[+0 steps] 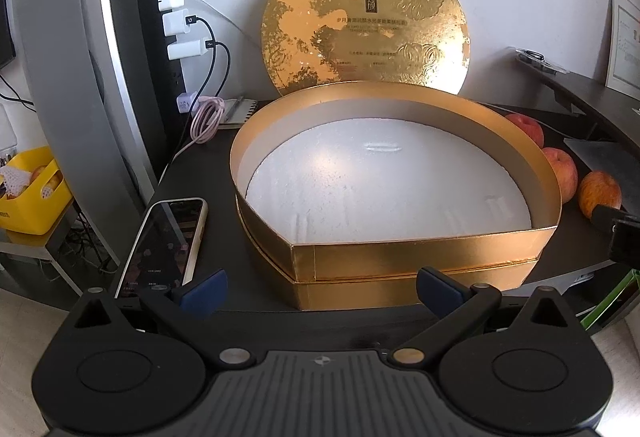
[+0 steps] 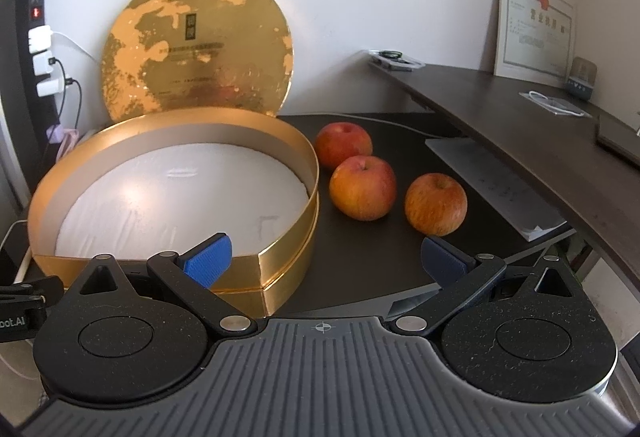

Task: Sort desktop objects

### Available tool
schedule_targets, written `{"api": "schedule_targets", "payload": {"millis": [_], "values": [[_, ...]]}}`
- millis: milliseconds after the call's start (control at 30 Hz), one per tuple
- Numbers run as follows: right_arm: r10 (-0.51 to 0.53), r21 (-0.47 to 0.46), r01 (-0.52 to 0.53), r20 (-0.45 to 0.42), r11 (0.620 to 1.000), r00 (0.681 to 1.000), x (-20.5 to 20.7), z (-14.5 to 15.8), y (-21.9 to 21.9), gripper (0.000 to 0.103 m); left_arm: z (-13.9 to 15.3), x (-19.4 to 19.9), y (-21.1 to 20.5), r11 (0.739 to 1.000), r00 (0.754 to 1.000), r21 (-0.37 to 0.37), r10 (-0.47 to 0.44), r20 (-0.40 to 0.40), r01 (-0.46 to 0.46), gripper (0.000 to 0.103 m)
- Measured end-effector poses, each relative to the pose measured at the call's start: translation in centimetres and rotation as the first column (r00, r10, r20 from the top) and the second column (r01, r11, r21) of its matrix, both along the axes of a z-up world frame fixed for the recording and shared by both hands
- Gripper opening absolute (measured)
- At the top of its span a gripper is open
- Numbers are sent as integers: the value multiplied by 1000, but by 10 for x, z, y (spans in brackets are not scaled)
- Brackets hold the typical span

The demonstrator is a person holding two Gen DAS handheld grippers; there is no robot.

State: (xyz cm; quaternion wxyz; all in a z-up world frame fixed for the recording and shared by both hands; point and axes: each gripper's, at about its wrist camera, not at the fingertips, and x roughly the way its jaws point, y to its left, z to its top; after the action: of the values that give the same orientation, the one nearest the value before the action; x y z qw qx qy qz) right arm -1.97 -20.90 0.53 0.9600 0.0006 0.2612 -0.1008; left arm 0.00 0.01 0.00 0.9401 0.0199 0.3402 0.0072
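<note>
From my left wrist camera I see the gold box [image 1: 400, 261] lying flat on the dark desk [image 1: 208, 157], open side up, its flat front wall facing the left gripper [image 1: 322, 287] and its rounded side toward the wall. Its long axis runs left to right across my view. A white foam liner [image 1: 380, 181] covers the bottom, with nothing on it. The round gold lid [image 1: 364, 21] stands on edge behind the box, leaning back against the white wall with its printed face toward me.

My left gripper sits low at the near desk edge, level and pointed straight at the box front; its fingers [image 1: 204, 287] are spread wide and hold nothing. A phone [image 1: 164, 243] lies screen up just left of the box, its long axis running away from me and tilted a little right. A coiled pink cable [image 1: 206, 117] rests behind it near a power strip [image 1: 166, 17] with white chargers.

On the right wrist camera, my right gripper [image 2: 326, 255] is also level at the desk edge, aimed between the box corner and the fruit, its fingers [image 2: 210, 255] spread apart and empty. Three red-orange apples [image 2: 362, 187] sit stem up on the desk just right of the box, in a loose row running from near the lid toward me; the rearmost [image 2: 344, 143] is close to the box wall, the nearest [image 2: 436, 203] farthest from it. A framed certificate [image 2: 536, 25] leans on the raised shelf [image 2: 500, 105].
</note>
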Motion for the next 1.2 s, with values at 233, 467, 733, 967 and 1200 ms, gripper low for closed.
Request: {"api": "schedule_targets", "payload": {"millis": [233,467,733,967,1200], "values": [[10,-7,-10,-16,1000,1000,1,-1,0,103,0,-1,-1,1000,1000,-2,3,-5,-3,102],[24,-19,-25,-19,1000,1000,1,-2,4,103,0,2,0,1000,1000,-3,7,-14,-7,102],[45,-15,-46,-25,999,999,0,-1,8,103,0,2,1,1000,1000,-2,6,-16,-6,102],[50,-15,-50,-34,999,998,1,-1,9,103,-1,0,1,1000,1000,-5,9,-17,-9,102],[53,-15,-53,-38,998,998,0,-2,11,103,0,0,1,1000,1000,-6,11,-18,-11,102]]}}
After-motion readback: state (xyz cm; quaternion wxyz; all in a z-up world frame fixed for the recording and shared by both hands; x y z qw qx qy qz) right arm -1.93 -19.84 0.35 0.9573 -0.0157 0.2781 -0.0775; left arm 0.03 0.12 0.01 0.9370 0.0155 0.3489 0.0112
